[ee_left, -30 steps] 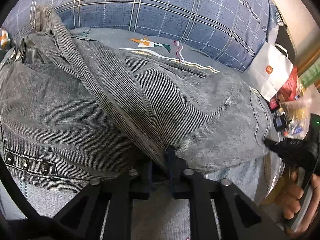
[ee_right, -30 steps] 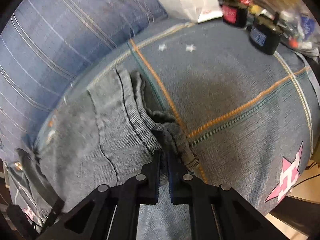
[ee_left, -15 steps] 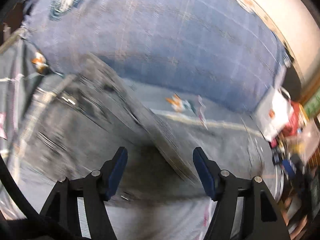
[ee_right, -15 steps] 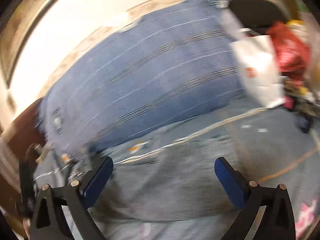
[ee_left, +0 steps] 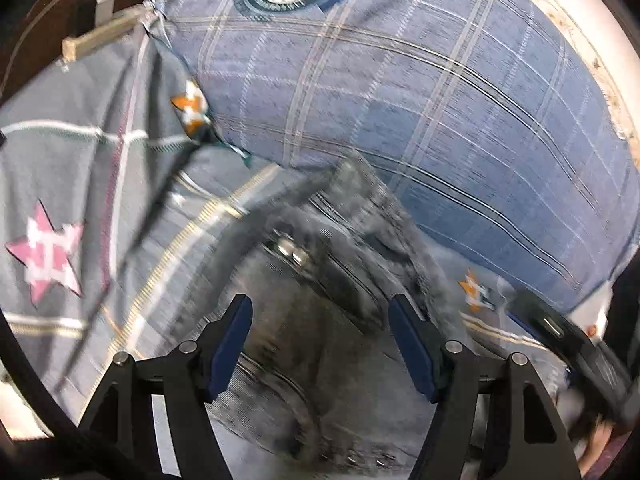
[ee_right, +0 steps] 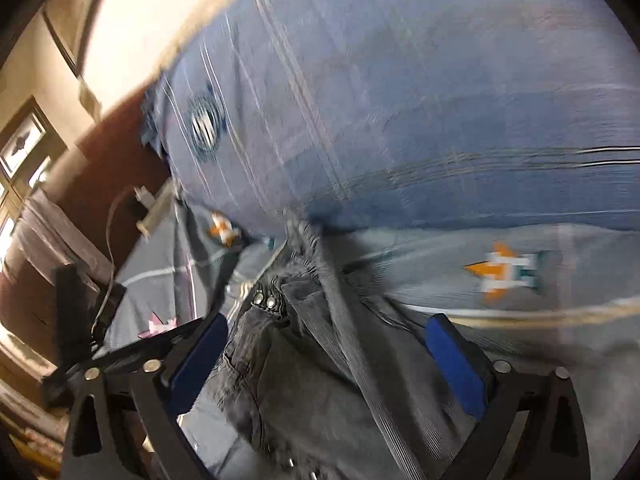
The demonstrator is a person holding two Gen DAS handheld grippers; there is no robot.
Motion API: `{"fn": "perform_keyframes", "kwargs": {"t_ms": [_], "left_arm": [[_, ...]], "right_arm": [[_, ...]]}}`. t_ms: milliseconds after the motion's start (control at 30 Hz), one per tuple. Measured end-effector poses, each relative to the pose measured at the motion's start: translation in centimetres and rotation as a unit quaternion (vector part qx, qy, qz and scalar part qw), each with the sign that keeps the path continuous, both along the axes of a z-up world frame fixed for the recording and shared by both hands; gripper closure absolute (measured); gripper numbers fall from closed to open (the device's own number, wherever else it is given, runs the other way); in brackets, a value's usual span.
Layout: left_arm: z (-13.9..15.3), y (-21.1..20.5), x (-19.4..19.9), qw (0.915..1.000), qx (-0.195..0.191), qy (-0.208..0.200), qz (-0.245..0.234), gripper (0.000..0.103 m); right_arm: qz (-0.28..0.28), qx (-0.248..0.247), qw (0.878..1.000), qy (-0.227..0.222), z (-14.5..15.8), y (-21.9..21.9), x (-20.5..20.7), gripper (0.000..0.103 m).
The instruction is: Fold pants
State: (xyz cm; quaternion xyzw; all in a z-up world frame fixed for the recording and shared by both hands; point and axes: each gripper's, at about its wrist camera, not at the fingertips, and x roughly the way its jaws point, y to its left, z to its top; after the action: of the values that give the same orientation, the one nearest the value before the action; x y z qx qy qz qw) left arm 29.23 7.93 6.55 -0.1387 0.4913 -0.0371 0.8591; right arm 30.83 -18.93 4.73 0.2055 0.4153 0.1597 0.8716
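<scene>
Grey denim pants (ee_left: 320, 300) lie folded in a bundle on a blue-grey patterned bed sheet (ee_left: 80, 160), with metal snap buttons showing. My left gripper (ee_left: 320, 344) is open and empty, hovering over the bundle. The pants also show in the right wrist view (ee_right: 312, 360). My right gripper (ee_right: 332, 360) is open and empty, above the same bundle, with its pads on either side of it. Both views are motion-blurred.
A large blue plaid pillow (ee_left: 400, 100) lies right behind the pants, also seen in the right wrist view (ee_right: 400, 100). A dark wooden headboard with a charger and cable (ee_right: 136, 208) is at the left. The other gripper's black body (ee_left: 568, 340) is at the right.
Both grippers let go of the pants, opened and pulled back and up. The views swung left toward the pillow and the headboard end.
</scene>
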Motion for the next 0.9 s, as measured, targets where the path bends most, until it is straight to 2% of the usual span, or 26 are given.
{"fn": "perform_keyframes", "kwargs": {"t_ms": [33,67,133,200,233,267,300,333,367,400,500,567,633,700,767,867,900], "left_arm": [[0.1,0.5,0.1,1.0000,0.005,0.004,0.005,0.032],[0.1,0.9,0.4,0.9999,0.001,0.008,0.011,0.032],[0.0,2.0,0.9,0.9993,-0.021,0.018,0.025,0.032],[-0.5,2.6,1.5,0.9984,-0.034,0.031,0.032,0.032],[-0.7,2.7,1.6,0.9981,-0.036,0.036,0.034,0.032],[-0.7,2.9,1.7,0.9978,-0.040,0.039,0.037,0.032],[-0.8,3.2,1.8,0.9972,-0.047,0.042,0.040,0.032],[-0.7,3.5,1.8,0.9966,-0.055,0.044,0.042,0.032],[-0.7,3.8,1.7,0.9957,-0.067,0.045,0.046,0.032],[-0.6,3.9,1.7,0.9951,-0.074,0.043,0.048,0.032],[0.2,3.9,1.2,0.9928,-0.110,0.025,0.038,0.032],[0.8,3.7,0.7,0.9895,-0.142,0.012,0.023,0.032],[1.1,3.4,0.2,0.9858,-0.168,0.005,0.010,0.030],[1.0,3.1,-0.1,0.9840,-0.178,0.004,0.005,0.030],[0.8,2.8,-0.2,0.9825,-0.186,0.001,0.002,0.030],[0.3,2.4,-0.3,0.9856,-0.169,0.002,-0.005,0.030],[-0.2,2.6,-0.3,0.9880,-0.154,0.009,0.007,0.031]], "right_arm": [[0.010,0.001,1.000,0.024,-1.0,1.0,2.5,0.019],[0.015,0.000,0.999,0.043,-1.8,2.0,4.6,0.022],[0.019,-0.021,0.998,0.060,-2.8,3.3,7.7,0.038],[0.010,-0.037,0.996,0.080,-4.4,4.4,10.9,0.042],[0.011,-0.044,0.995,0.093,-5.5,5.1,12.2,0.055],[0.006,-0.041,0.993,0.107,-6.6,5.4,13.2,0.062],[0.016,-0.032,0.992,0.123,-7.5,5.9,13.8,0.097],[0.027,-0.038,0.990,0.130,-7.7,6.5,13.7,0.099],[0.018,-0.065,0.991,0.113,-6.8,7.0,12.9,0.099],[0.019,-0.068,0.993,0.092,-5.8,7.4,12.0,0.099],[0.028,-0.047,0.998,0.026,-2.0,8.0,7.8,0.099],[0.044,-0.031,0.999,-0.002,-0.7,8.9,4.8,0.099],[0.049,-0.034,0.998,-0.018,-0.4,9.8,2.3,0.099],[0.054,-0.020,0.998,-0.025,-0.5,10.4,0.2,0.099],[0.064,-0.026,0.997,-0.025,-0.9,11.1,-0.9,0.099],[0.083,-0.020,0.996,-0.006,-1.4,12.1,-1.5,0.099],[0.090,-0.020,0.996,-0.011,-1.4,12.6,-1.9,0.099]]}}
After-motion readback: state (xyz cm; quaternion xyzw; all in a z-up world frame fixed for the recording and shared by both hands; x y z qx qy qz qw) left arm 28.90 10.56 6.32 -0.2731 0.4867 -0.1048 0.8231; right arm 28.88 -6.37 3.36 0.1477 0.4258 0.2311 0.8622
